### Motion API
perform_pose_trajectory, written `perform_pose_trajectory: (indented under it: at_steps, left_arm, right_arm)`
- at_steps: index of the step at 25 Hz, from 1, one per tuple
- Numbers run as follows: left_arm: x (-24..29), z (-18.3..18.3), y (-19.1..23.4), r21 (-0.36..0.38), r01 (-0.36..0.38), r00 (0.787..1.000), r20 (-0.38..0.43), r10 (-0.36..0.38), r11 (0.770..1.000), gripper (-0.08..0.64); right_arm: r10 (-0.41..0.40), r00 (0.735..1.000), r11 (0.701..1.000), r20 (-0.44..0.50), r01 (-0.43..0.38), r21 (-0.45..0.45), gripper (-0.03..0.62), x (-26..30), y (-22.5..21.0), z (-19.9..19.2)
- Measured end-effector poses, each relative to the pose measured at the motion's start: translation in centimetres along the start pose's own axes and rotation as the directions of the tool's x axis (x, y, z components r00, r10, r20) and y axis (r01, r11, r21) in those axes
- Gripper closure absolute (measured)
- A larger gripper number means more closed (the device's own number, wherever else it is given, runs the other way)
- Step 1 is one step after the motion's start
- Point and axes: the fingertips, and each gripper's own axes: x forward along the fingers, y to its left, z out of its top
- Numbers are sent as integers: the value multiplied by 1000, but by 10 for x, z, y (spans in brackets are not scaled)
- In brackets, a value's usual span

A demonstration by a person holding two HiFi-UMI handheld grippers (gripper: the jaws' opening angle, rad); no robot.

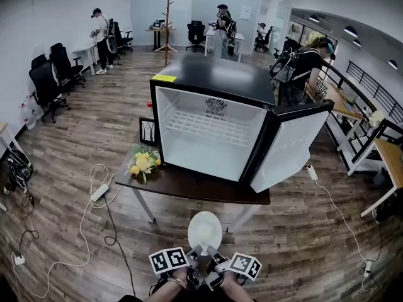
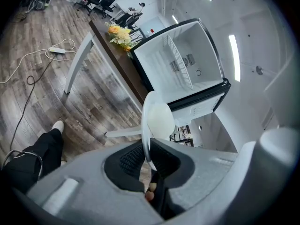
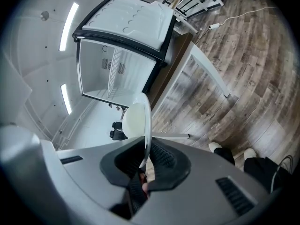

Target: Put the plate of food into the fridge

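A white plate (image 1: pixel 204 231) with a pale mound of food on it hangs level in front of me, short of the table. My left gripper (image 1: pixel 196 251) is shut on its near-left rim and my right gripper (image 1: pixel 213 253) is shut on its near-right rim. In the left gripper view the plate (image 2: pixel 157 121) stands edge-on between the black pads; the right gripper view shows the plate (image 3: pixel 137 118) likewise. The black fridge (image 1: pixel 214 115) stands on the dark table (image 1: pixel 189 186), its door (image 1: pixel 291 145) swung open to the right, a wire shelf inside, nothing on it.
A bunch of yellow flowers (image 1: pixel 143 162) lies on the table's left end beside the fridge. Power strips and white cables (image 1: pixel 94 197) trail on the wooden floor at the left. Several people stand at desks far behind. Office chairs (image 1: pixel 53 74) line the left wall.
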Motion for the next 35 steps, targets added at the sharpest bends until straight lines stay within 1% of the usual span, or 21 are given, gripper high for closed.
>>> perform_pose_trajectory:
  at_steps: [5,9,13,17,19,23,26,35]
  left_arm:
    - [17,38,-1,4,6,1000,7,-6,1000,520]
    - [29,68,-3,31,9,1000,-5,-9,999,520]
    - [38,100,-4,43,26,999,-25,-25,999,522]
    - [44,126,1,16,27,999,-43,-26,1000,525]
    - [48,140,4,16,37,998,-51,-36,999,525]
    - [55,162,9,41,50,995,-86,-46,998,525]
    - [59,180,10,60,51,994,-98,-45,997,525]
    - [72,212,10,42,48,996,-73,-45,998,525]
  right_arm:
    - [10,1000,1000,7,-10,-14,552,33,14,23]
    - [24,1000,1000,19,-25,18,554,58,25,37]
    - [30,999,999,45,-30,19,554,83,39,51]
    - [27,997,999,65,-29,26,554,107,48,58]
    - [29,996,999,80,-31,26,554,120,53,63]
    - [21,994,999,111,-26,44,554,140,59,68]
    - [12,992,999,127,-19,51,554,156,66,73]
    - [0,992,999,125,-6,48,554,183,78,91]
